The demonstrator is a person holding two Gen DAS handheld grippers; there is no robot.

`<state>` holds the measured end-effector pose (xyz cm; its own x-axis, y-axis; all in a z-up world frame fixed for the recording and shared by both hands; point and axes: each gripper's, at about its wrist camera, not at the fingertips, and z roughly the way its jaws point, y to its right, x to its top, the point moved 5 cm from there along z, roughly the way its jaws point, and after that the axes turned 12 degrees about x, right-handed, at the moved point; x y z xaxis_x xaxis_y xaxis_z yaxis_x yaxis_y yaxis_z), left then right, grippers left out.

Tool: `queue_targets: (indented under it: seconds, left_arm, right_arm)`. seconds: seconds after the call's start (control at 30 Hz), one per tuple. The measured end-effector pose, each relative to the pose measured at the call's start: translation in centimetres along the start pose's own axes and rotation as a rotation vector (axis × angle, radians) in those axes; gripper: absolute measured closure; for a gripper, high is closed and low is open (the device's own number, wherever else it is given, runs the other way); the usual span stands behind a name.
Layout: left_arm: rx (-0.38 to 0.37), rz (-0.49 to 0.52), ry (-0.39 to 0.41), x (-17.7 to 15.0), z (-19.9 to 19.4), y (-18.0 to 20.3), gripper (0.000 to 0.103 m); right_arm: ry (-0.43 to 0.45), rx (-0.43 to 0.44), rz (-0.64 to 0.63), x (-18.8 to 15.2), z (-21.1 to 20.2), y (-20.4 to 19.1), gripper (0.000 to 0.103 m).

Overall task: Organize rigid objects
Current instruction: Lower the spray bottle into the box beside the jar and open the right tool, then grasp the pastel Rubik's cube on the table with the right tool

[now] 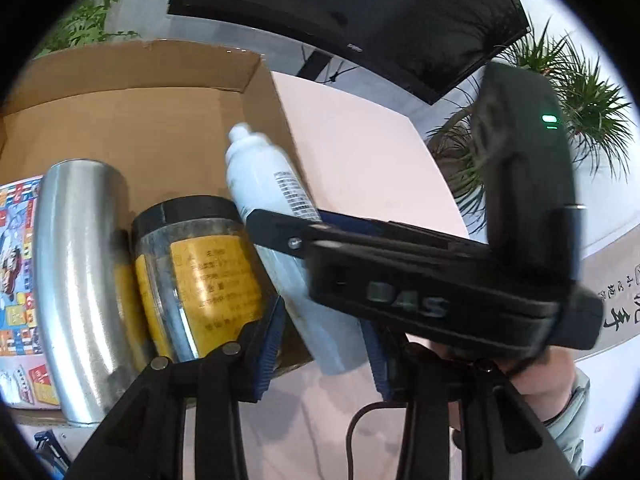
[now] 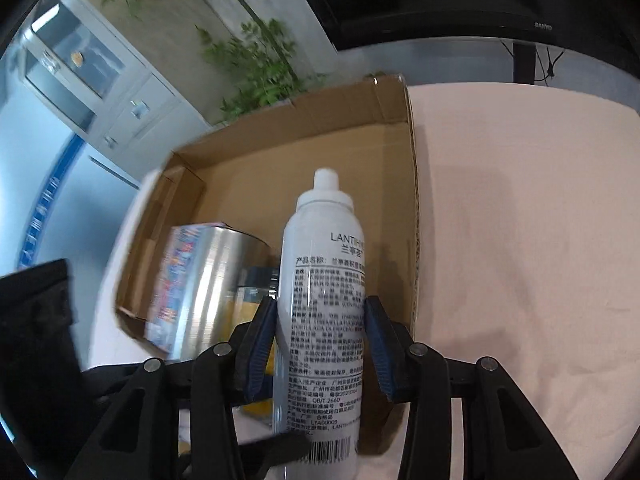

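A white spray bottle point(image 2: 320, 300) with black print is held upright between the blue pads of my right gripper point(image 2: 320, 344), over the near right part of an open cardboard box point(image 2: 304, 168). In the left wrist view the same bottle point(image 1: 264, 184) leans over the box point(image 1: 132, 120), with the right gripper's black body point(image 1: 440, 280) crossing in front. My left gripper point(image 1: 324, 344) stands open at the box's near edge, with the bottle's lower end between its blue pads, not gripped. In the box stand a silver steel cup point(image 1: 76, 272) and a black-lidded jar with a yellow label point(image 1: 196, 276).
A colourful printed box point(image 1: 20, 280) lies at the left inside the cardboard box. The box sits on a pink tablecloth point(image 2: 520, 240). A dark TV screen point(image 1: 360, 12) and green plants point(image 1: 580, 92) stand behind; a grey cabinet point(image 2: 92, 76) is at the left.
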<state>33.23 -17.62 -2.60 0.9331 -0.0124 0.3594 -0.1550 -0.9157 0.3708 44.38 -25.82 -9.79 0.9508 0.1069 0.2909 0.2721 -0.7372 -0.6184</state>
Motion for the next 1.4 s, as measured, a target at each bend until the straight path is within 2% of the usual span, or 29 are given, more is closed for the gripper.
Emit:
queue_targets:
  seconds: [0.07, 0.23, 0.33, 0.37, 0.4, 0.43, 0.47, 0.53, 0.6, 0.67, 0.73, 0.8, 0.9, 1.0, 1.07, 1.1, 1.13, 1.17, 1.2, 1.23, 1.27, 1.4]
  left_arm:
    - [-0.001, -0.011, -0.017, 0.0, 0.0, -0.8, 0.065]
    - [0.016, -0.001, 0.000, -1.8, -2.1, -1.8, 0.065]
    - [0.052, 0.034, 0.073, -3.2, -4.4, -2.1, 0.065]
    - [0.090, 0.054, 0.116, -4.1, -5.8, -2.4, 0.065]
    - [0.111, 0.065, 0.141, -4.5, -6.6, -2.5, 0.062]
    - [0.135, 0.081, 0.180, -5.8, -8.3, -2.8, 0.053]
    - [0.151, 0.092, 0.209, -6.9, -9.7, -3.0, 0.047]
    - [0.228, 0.095, 0.297, -10.0, -13.5, -4.4, 0.017]
    - [0.303, 0.075, 0.361, -12.6, -16.1, -6.4, 0.016]
    - [0.358, 0.054, 0.336, -15.2, -17.3, -8.8, 0.015]
    - [0.353, 0.012, 0.272, -17.6, -17.3, -11.2, 0.016]
    - [0.294, -0.030, 0.206, -19.7, -16.3, -12.6, 0.016]
    - [0.148, -0.045, 0.164, -21.9, -14.4, -13.1, 0.018]
    - [0.093, -0.050, 0.140, -22.5, -12.1, -12.4, 0.022]
    - [0.072, -0.037, 0.124, -22.5, -10.6, -12.1, 0.036]
    - [0.064, -0.044, 0.110, -22.5, -10.1, -12.2, 0.046]
    - [0.052, -0.062, 0.096, -22.6, -9.3, -12.3, 0.050]
    - [0.048, -0.067, 0.089, -22.7, -9.0, -12.3, 0.053]
    - [0.043, -0.058, 0.081, -23.0, -8.9, -12.1, 0.061]
    - [0.034, -0.049, 0.073, -23.6, -8.9, -11.9, 0.064]
    - [0.034, -0.051, 0.067, -24.4, -9.1, -11.6, 0.064]
    - [0.052, -0.089, 0.043, -27.4, -9.4, -11.8, 0.063]
  right_arm:
    - [0.011, -0.043, 0.009, 0.2, 1.3, 0.3, 0.061]
    - [0.005, -0.062, 0.068, 0.3, 2.7, 2.0, 0.061]
    - [0.015, -0.068, 0.067, -0.4, 2.3, 1.6, 0.055]
    - [0.023, -0.069, 0.059, -0.8, 1.7, 1.4, 0.046]
    - [0.049, -0.069, 0.038, -1.2, 0.5, 0.6, 0.034]
    - [0.074, -0.076, 0.014, -1.6, -0.5, -0.3, 0.028]
    - [0.108, -0.093, -0.024, -2.3, -2.0, -1.3, 0.016]
    - [0.172, -0.099, -0.103, -4.7, -4.9, -3.6, 0.007]
    - [0.200, -0.067, -0.196, -8.5, -6.8, -6.2, 0.001]
    - [0.173, -0.008, -0.329, -14.1, -7.0, -9.5, 0.001]
    - [0.138, 0.034, -0.417, -18.6, -6.3, -11.7, 0.001]
    - [0.053, 0.116, -0.458, -24.0, -3.9, -14.1, 0.001]
    - [-0.032, 0.214, -0.419, -28.5, -0.4, -16.3, 0.004]
    - [-0.055, 0.200, -0.399, -30.6, 2.2, -17.6, 0.012]
    - [-0.016, 0.155, -0.400, -30.3, 3.1, -17.6, 0.015]
    - [-0.002, 0.140, -0.394, -30.0, 3.2, -17.4, 0.019]
    - [0.005, 0.123, -0.382, -29.7, 3.5, -17.1, 0.022]
    - [0.007, 0.102, -0.368, -29.2, 3.8, -16.6, 0.031]
    - [0.008, 0.095, -0.361, -29.0, 4.0, -16.4, 0.040]
    - [0.001, 0.104, -0.352, -29.0, 4.2, -16.3, 0.045]
    - [-0.007, 0.111, -0.348, -29.4, 4.3, -16.3, 0.050]
    - [-0.028, 0.147, -0.351, -31.0, 4.3, -17.1, 0.051]
